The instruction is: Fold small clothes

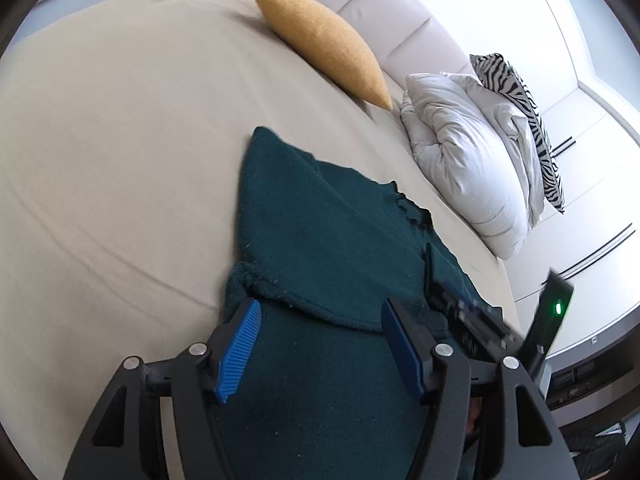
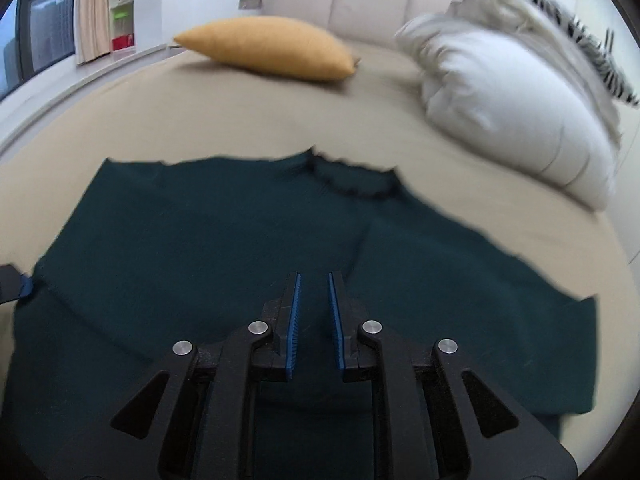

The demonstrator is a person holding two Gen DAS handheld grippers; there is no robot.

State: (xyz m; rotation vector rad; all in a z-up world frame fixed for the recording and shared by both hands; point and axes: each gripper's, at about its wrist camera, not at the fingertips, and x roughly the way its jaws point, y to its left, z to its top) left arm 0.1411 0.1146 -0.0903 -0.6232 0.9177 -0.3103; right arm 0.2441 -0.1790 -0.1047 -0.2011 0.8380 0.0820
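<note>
Green sweater lies flat mid-bed, collar toward the pillows. My left gripper is spread wide over a folded sleeve; my right gripper is nearly closed, empty (slim gap visible). Risk: a shallow pinch drags both layers and undoes that fold.

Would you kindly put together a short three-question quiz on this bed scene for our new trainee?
1. True or false: the left gripper stands wide open over the green garment.
2. Which lies nearest the garment's neckline? A. mustard cushion B. white duvet C. zebra pillow
3. Fill in: the right gripper's jaws are ____ than the left's.

Key: 1 true; 2 B; 3 narrower.
</note>
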